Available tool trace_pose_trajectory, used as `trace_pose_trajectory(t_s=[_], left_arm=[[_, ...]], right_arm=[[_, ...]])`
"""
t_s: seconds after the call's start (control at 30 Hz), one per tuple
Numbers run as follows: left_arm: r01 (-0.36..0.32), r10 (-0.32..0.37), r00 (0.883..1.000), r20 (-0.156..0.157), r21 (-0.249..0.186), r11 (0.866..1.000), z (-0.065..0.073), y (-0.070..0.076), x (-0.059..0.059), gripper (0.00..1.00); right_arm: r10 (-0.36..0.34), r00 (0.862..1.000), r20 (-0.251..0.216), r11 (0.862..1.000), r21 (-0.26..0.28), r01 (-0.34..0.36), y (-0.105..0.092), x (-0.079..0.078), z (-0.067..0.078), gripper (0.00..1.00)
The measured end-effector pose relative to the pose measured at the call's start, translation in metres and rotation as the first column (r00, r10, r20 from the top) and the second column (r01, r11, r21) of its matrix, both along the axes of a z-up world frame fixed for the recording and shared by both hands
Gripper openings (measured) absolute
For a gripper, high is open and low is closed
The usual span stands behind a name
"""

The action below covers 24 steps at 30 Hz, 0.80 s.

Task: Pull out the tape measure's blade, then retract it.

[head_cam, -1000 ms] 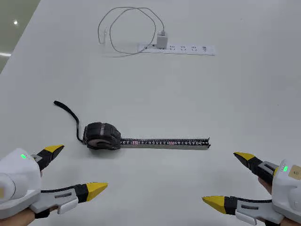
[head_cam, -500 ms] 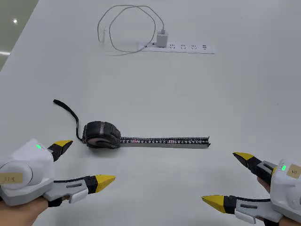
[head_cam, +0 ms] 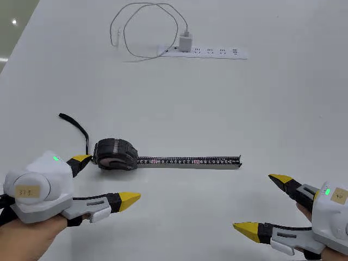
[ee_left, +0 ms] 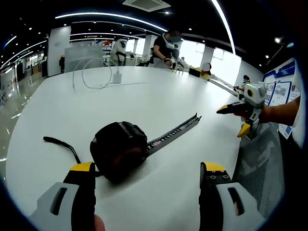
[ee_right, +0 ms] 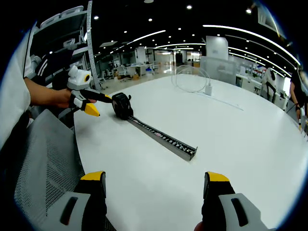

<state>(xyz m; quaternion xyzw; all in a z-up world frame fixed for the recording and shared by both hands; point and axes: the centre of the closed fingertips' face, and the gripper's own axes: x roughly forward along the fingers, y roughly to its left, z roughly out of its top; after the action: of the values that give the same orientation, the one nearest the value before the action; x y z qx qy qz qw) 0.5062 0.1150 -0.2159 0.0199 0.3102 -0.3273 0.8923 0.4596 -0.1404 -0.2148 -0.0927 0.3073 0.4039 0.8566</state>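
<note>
The tape measure lies on the white table [head_cam: 228, 109] with its long axis running left to right in the head view. Its case [head_cam: 114, 155] is at the left end, and the blade [head_cam: 190, 161] is drawn out flat along the tabletop to the right, ending in a small hooked tip that points toward the right gripper's side. The case is a squat, rounded black body with a ribbed back and a grey circular face turned toward the person. A thin black wrist strap [head_cam: 76, 128] curls away from its left end. The blade is a narrow dark strip printed with a row of pale numerals and a few red marks, all too small to read. The left gripper [head_cam: 106, 178] has its jaws spread wide and grips nothing. One yellow tip is just beside the case's left end, though contact cannot be judged. In the left gripper view the case sits just ahead of the jaws, closer to the left one. The right gripper [head_cam: 262, 203] hangs near the table's front edge, well apart from the blade tip, with its jaws likewise parted and empty. Both grippers have white shells, black fingers with yellow tips, a green light and a small tan sticker whose writing is illegible. At the far side of the table lies a white power strip [head_cam: 217, 53] with a white charger [head_cam: 185, 42] plugged in. A thin white cable [head_cam: 128, 32] is looped beside it.
</note>
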Motion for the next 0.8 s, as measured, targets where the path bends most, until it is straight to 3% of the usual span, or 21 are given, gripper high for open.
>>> trace_pose_trajectory(t_s=[0.5,0.8], left_arm=[[-0.048,0.049,0.999,0.004,-0.007,0.999,0.001,0.000,0.005,0.87],[-0.099,0.099,0.995,0.008,-0.006,0.995,-0.001,0.000,0.011,0.86]], right_arm=[[0.018,1.000,-0.010,1.000,0.004,-0.018,0.003,0.001,-0.002,0.79],[0.102,0.995,-0.009,0.993,-0.065,-0.102,0.000,0.012,-0.005,0.72]])
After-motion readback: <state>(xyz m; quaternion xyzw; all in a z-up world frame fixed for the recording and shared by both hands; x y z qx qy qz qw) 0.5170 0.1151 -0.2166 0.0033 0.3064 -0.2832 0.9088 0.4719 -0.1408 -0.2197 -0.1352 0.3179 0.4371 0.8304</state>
